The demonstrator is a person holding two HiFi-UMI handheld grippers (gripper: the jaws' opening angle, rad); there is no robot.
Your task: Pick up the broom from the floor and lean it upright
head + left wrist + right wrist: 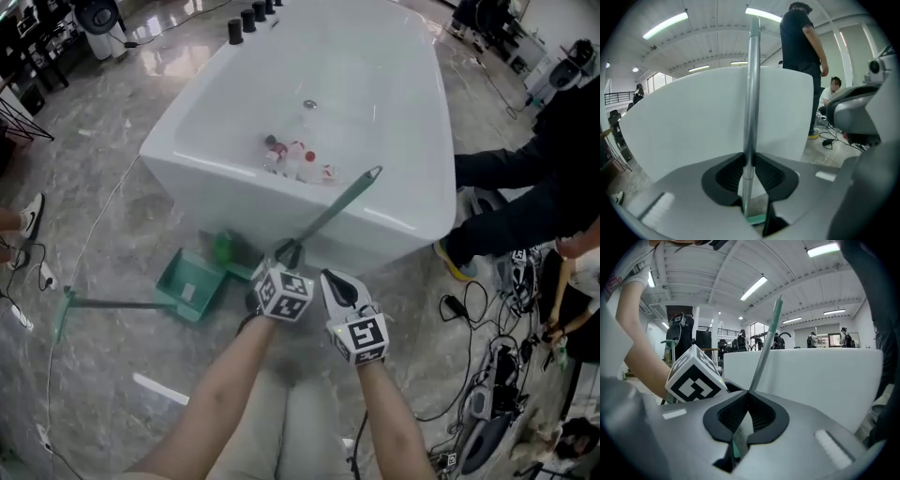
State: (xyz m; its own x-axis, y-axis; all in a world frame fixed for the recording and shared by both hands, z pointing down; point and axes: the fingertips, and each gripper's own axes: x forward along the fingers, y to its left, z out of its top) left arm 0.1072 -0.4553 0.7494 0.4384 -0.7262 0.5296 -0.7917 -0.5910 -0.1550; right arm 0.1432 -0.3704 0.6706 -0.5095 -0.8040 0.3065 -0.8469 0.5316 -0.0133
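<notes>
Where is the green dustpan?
In the head view, the dustpan lies on the floor at the left, just in front of the white bathtub.

The broom (333, 208) is off the floor and stands nearly upright, close against the near wall of the white bathtub (403, 220). Its thin pole is silvery grey low down and green towards the tip, which shows at the tub's near rim and tilts slightly to the right. The left tongs (287, 253) and the right tongs (747, 397) both pinch the lower pole, side by side.
</notes>
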